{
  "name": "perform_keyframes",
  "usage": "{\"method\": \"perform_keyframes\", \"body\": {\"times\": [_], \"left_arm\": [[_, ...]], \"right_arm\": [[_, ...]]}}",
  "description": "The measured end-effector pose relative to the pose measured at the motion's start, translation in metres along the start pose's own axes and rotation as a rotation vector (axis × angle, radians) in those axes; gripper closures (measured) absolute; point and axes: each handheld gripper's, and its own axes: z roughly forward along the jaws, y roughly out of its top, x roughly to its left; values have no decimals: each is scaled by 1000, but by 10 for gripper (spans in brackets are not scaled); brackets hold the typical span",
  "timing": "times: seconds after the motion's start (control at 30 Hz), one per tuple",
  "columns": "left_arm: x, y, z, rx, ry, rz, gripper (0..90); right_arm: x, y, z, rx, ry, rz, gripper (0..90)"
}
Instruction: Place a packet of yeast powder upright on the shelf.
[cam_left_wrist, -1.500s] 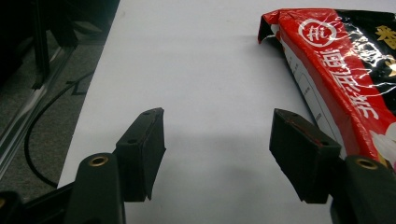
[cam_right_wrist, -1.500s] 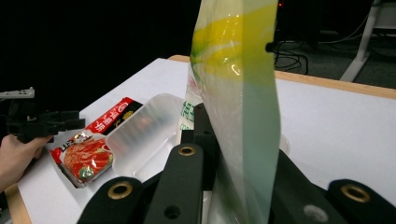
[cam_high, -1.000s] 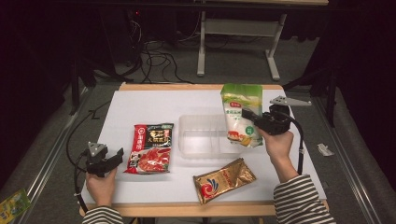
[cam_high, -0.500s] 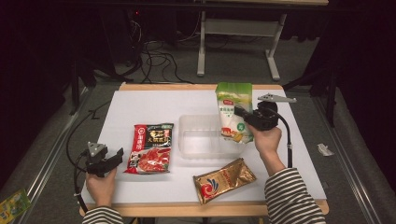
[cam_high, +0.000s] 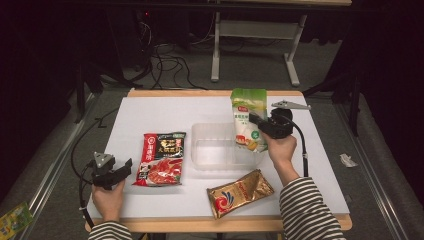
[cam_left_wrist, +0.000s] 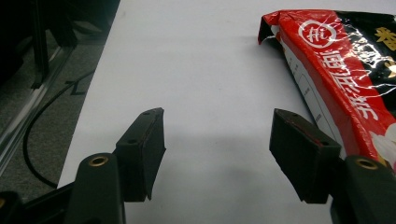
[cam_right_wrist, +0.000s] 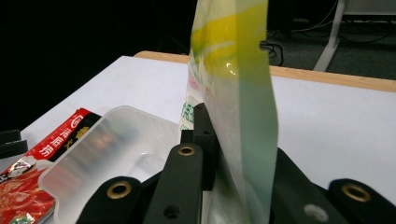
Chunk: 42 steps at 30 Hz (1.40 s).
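High view counts three packets and one container on the white surface (cam_high: 150, 110): a green-and-white pouch (cam_high: 248, 120), a red packet (cam_high: 162, 159), a gold packet (cam_high: 240, 192) and a clear plastic tub (cam_high: 215, 146). Two hand-held grippers are there too. The right hand-held gripper (cam_high: 257, 124) is clamped on the green-and-white pouch, holding it upright over the right end of the tub. The left hand-held gripper (cam_high: 125, 167) rests near the front left edge, just beside the red packet, its jaws spread with nothing between them.

Right gripper view adds the pouch edge-on, pinched between the black jaws, with the tub's frosted rim below at left. Left gripper view shows bare white surface between the parted jaws and the red packet's corner at right.
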Motion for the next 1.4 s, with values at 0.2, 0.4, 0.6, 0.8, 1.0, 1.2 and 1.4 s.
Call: {"method": "perform_keyframes", "body": {"times": [0.2, 0.4, 0.6, 0.8, 1.0, 1.2, 1.4], "left_arm": [[0, 0, 0, 3, -1, 4, 361], [-1, 0, 0, 10, 0, 9, 362], [0, 0, 1, 11, -2, 8, 363], [-1, 0, 1, 9, 1, 11, 363], [-1, 0, 1, 9, 2, 11, 363], [-1, 0, 1, 9, 3, 13, 363], [-1, 0, 0, 8, 5, 15, 363]], "right_arm": [[1, -3, 6, -1, -16, -1, 866], [2, -7, 12, 4, -22, -24, 850], [5, -7, 10, 7, -16, -42, 835], [6, -9, 5, 41, -21, -77, 813], [3, -11, -1, 50, -9, -80, 836], [3, -16, -6, 76, -16, -106, 895], [0, -23, -10, 86, -20, -121, 900]]}}
